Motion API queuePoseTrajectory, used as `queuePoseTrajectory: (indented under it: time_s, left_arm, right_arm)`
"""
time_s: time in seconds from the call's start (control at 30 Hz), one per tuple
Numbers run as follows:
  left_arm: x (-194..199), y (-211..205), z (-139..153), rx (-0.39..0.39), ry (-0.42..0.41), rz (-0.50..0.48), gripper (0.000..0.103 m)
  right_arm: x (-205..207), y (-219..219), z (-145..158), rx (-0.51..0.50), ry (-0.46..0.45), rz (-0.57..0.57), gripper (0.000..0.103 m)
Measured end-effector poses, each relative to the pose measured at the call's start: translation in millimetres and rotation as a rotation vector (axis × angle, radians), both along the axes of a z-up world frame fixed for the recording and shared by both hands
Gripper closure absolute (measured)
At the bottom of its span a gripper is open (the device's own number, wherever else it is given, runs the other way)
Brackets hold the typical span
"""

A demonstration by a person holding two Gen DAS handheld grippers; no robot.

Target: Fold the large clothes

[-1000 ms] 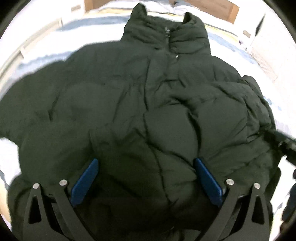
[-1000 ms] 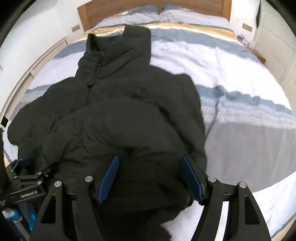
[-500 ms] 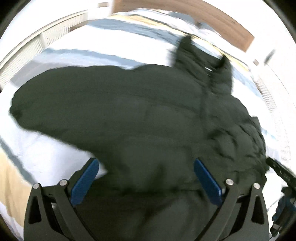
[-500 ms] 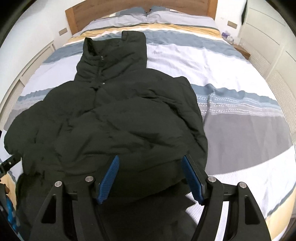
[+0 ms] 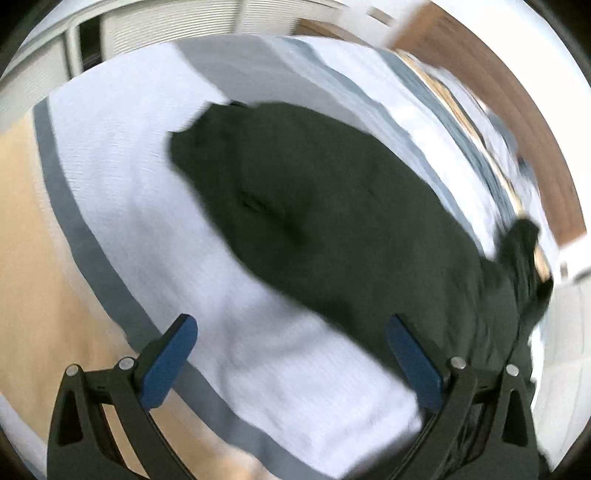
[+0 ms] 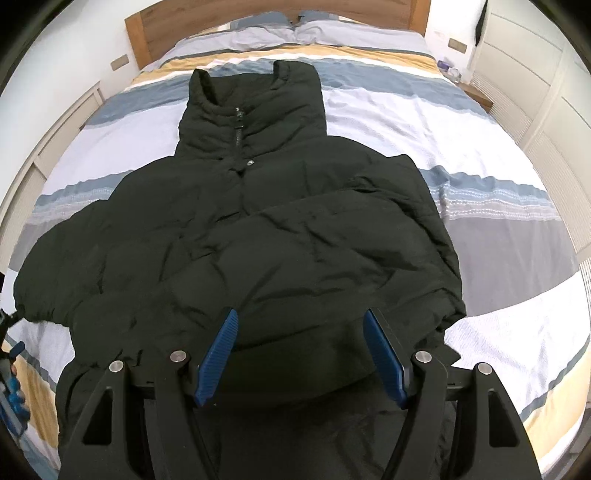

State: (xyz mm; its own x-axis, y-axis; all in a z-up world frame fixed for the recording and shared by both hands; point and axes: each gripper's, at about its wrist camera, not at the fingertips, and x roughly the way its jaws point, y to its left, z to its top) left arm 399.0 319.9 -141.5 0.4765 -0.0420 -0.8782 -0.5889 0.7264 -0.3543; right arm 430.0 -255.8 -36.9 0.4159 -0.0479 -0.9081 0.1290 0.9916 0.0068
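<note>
Your jacket (image 6: 258, 229), a dark puffer with a high collar and a zip up the front, lies face up on the striped bed (image 6: 498, 192), collar toward the headboard (image 6: 280, 14) and hem toward you. In the right wrist view one sleeve (image 6: 369, 221) looks already laid across the chest, its cuff end sitting near the middle of the body. The other sleeve (image 5: 295, 192) lies straight out over the white part of the cover, away from the body; the left wrist view is blurred, but the sleeve's end is clear of everything else.

You appear to be in the sleeve-folding step, with one side done and one left. Your left gripper (image 5: 291, 365) is over bare bedcover just beside that outstretched sleeve, fingers well apart and holding nothing. Your right gripper (image 6: 299, 354) hangs over the hem near the middle of the jacket, fingers likewise spread and empty, though whether they touch the fabric I cannot tell.

The next move probably calls for you to bring the left fingers to the sleeve near its cuff, pinch through the padding, and carry it across the chest onto the first sleeve. The filling is thick and springy, so take a deep bite and expect the fold to lift again; your right gripper could press the body flat while you do it.
</note>
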Motion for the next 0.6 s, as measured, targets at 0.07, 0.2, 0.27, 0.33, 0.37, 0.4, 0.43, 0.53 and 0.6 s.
queuePoseTrajectory:
  time_s: [0.07, 0.2, 0.27, 0.33, 0.37, 0.4, 0.43, 0.53, 0.6]
  left_arm:
    - [2.3, 24.2, -6.7, -0.032, -0.016, 0.055, 0.000]
    - [12.4, 54.4, -16.6, -0.098, -0.054, 0.115, 0.001]
    - [21.0, 67.7, -26.7, -0.161, -0.074, 0.135, 0.001]
    - [29.0, 76.2, -39.4, -0.239, -0.088, 0.165, 0.001]
    - [31.0, 81.1, -45.8, -0.273, -0.093, 0.188, 0.001]
    - [31.0, 83.2, -48.6, -0.291, -0.097, 0.205, 0.001]
    - [30.0, 88.5, -53.4, -0.323, -0.111, 0.237, 0.002]
    - [26.5, 98.0, -56.7, -0.391, -0.163, 0.294, 0.021]
    - [27.6, 99.5, -58.2, -0.437, -0.188, 0.289, 0.054]
  right_arm:
    - [-2.5, 4.1, 1.4, -0.007, 0.004, -0.007, 0.034]
    - [-8.7, 9.3, 4.8, -0.022, 0.012, -0.020, 0.034]
    - [-12.2, 9.9, 6.3, -0.031, 0.015, -0.025, 0.034]
    - [-15.7, 7.5, 7.1, -0.038, 0.019, -0.033, 0.034]
    - [-18.1, 6.4, 7.7, -0.040, 0.021, -0.037, 0.034]
    - [-21.1, 5.0, 8.6, -0.044, 0.022, -0.042, 0.034]
    - [-24.2, 3.2, 9.7, -0.048, 0.023, -0.046, 0.034]
    - [-32.3, -3.5, 12.6, -0.061, 0.026, -0.055, 0.034]
    - [-37.9, -10.1, 14.7, -0.064, 0.025, -0.067, 0.034]
